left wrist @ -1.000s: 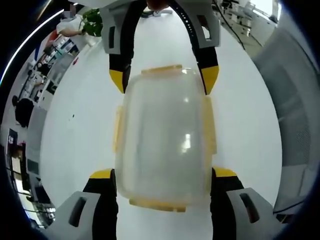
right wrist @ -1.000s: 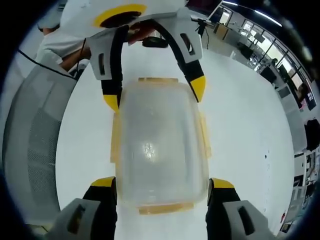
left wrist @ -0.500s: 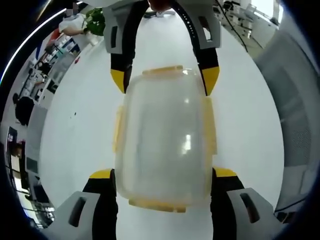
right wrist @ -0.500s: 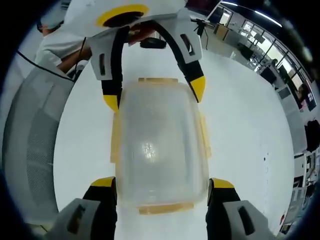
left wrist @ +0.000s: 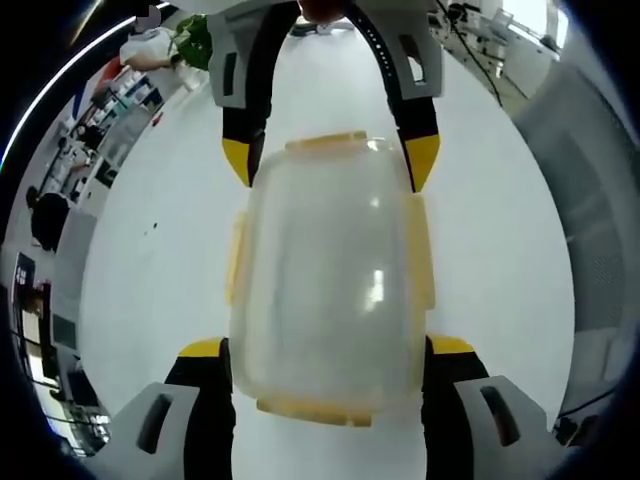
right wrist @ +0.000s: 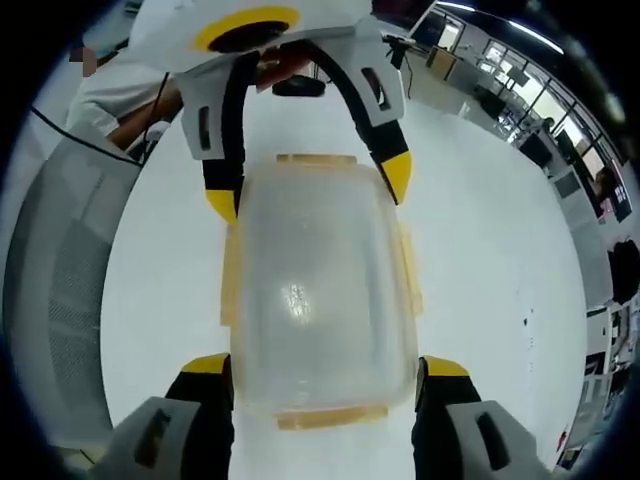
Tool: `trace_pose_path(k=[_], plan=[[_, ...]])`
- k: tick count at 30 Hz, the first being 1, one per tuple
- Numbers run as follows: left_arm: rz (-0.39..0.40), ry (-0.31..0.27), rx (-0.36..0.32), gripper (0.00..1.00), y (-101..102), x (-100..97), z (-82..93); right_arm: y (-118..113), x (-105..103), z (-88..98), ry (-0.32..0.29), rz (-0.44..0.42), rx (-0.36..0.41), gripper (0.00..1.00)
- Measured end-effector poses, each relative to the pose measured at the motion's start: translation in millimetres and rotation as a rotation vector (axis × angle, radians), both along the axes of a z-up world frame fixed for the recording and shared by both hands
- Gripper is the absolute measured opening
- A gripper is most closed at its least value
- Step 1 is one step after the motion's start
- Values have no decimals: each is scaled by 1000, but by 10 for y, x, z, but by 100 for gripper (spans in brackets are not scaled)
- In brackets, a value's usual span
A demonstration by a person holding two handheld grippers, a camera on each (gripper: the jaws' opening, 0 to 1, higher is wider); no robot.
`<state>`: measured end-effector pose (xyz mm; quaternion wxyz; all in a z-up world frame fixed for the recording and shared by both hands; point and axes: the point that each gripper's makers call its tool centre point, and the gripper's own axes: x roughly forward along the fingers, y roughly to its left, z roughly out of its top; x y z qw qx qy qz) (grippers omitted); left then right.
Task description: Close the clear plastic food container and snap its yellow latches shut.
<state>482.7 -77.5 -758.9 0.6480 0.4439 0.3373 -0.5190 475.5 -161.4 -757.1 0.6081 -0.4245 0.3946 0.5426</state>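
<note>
The clear plastic food container (left wrist: 328, 290) is sitting lid-on in the middle of a white table (left wrist: 150, 270), and honestly almost nothing is changing compared with a second ago: same spot, same angle, with only a tiny wobble of the left camera.

Going left to right in the left gripper view, the left gripper (left wrist: 326, 362) is straddling the near end of the box, its yellow-tipped jaws standing wide, one on each long side, right up against the walls or just beside them; I can't tell if they're actually pressing. The right gripper (left wrist: 330, 160) is coming in from the far end, bracketing that end the same way.

The right gripper view is giving the mirror picture: the right gripper (right wrist: 322, 378) is spread wide around its end of the container (right wrist: 318, 295), and the left gripper (right wrist: 308, 190) is facing it from across the box. A grey mesh chair back (right wrist: 60, 300) is showing off to the left.

The yellow latches (left wrist: 418, 255) are all sticking outward from the rim rather than lying folded down, as far as I can tell. So my read is that the closing half is looking done, both grippers are just holding position, and the latch snapping isn't happening yet. That part probably needs a jaw tip pushing each flap down one by one
</note>
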Motion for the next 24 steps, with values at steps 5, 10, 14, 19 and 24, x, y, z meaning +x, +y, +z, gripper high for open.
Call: trace_pose_path(k=[5,10,14,19,24], plan=[[2,0,-2,75,3,54,0,1,55,-2,-1,3,-4,74],[6,0,-6,75,4,91,0,2,96,-2,-3,7,-7,74],[8,-1,-7,75,4,95,-1,0,104,-4,-2,11,-16,74],[9,-9,-4,75,4,97,-1,-17,88,-15,-15,37,-26,76],[24,-30,-7,77,16,118,12,23,102,14,-2,-38,41,83]])
